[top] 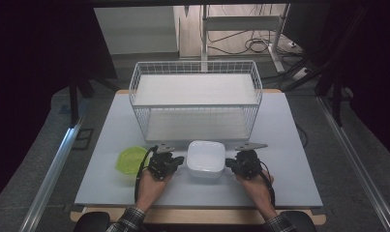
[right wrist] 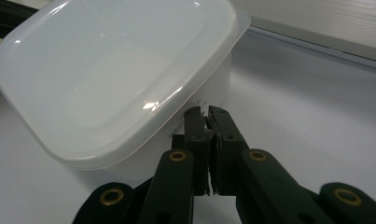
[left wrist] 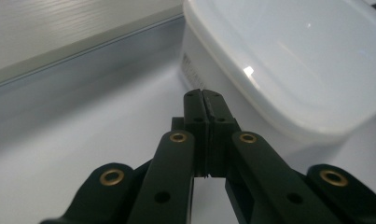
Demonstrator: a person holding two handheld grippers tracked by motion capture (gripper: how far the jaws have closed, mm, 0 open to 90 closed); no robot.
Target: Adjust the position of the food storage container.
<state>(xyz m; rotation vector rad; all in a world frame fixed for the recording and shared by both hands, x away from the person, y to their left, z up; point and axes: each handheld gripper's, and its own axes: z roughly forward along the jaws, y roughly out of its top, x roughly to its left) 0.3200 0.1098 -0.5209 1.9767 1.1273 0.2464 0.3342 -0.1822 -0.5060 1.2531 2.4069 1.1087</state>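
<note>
Green lid flat on table, just outboard of left gripper. Left gripper: jaws pressed together, empty, tips close beside left wall of white lidded tub. Tub between both grippers, wire basket beyond. Right gripper: jaws pressed together, empty, tips near tub's right wall.

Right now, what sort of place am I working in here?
Probably a lab or test bench, not a kitchen: a plain grey table holding a white wire basket, dark curtains at the sides, and loose cables on the floor behind.
</note>
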